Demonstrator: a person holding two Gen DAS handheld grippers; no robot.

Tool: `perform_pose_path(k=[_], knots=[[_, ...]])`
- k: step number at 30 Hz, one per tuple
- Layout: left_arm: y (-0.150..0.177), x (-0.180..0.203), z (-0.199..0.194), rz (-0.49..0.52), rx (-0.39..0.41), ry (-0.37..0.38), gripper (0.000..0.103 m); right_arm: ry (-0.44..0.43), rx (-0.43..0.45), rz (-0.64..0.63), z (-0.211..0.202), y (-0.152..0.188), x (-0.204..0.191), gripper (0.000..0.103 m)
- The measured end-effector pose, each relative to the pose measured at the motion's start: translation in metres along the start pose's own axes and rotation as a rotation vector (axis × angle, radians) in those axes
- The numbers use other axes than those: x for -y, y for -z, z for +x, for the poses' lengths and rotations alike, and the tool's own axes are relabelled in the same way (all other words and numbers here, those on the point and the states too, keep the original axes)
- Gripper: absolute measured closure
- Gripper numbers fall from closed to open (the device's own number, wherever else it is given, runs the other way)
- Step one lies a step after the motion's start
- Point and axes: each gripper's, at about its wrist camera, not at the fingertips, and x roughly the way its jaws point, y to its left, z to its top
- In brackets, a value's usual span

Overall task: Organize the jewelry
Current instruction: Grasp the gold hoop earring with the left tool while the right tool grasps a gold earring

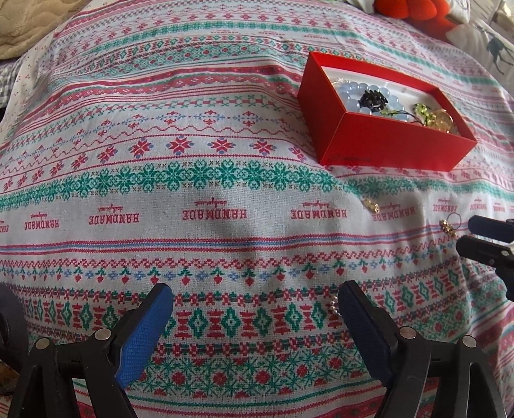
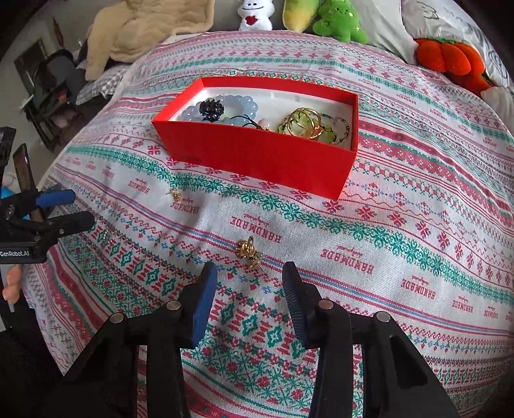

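We're in a home here, a bedroom by the look of it. A soft, rumpled surface fills the view, draped in a white woven cloth with red and green cross-stitch bands [image 2: 369,231]. Up at twelve o'clock sits a white plush toy with a red heart [image 2: 255,14], and at one o'clock a bright green plush [image 2: 340,24] lies against a pale grey pillow [image 2: 385,35]. At two o'clock rests an orange pumpkin-shaped plush [image 2: 449,59]. Over at eleven o'clock, a cream fleecy blanket [image 2: 144,29] is heaped up, with a grey checked sheet [image 2: 99,85] beneath it. Dim household clutter sits at ten o'clock, too dark to make out.
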Motion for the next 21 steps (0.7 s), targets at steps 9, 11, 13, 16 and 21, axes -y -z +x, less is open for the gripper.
perform_pose_path(k=[9,11,13,16,21], knots=[[0.003,0.008,0.001,0.039,-0.007,0.007,0.026,-0.014,-0.003,0.02,0.007,-0.012,0.0,0.08],[0.003,0.01,0.0,0.044,-0.006,0.012,0.027,-0.021,-0.005,0.033,0.01,-0.014,0.003,0.087],[0.001,0.011,0.0,0.049,-0.002,0.018,0.03,-0.031,-0.002,0.048,0.01,-0.015,0.005,0.101],[-0.003,0.011,-0.002,0.045,0.002,0.041,0.044,-0.043,0.018,0.079,0.004,-0.017,0.012,0.102],[-0.011,0.006,-0.001,0.0,-0.028,0.141,0.07,-0.05,0.051,0.11,-0.012,-0.02,0.021,0.102]])
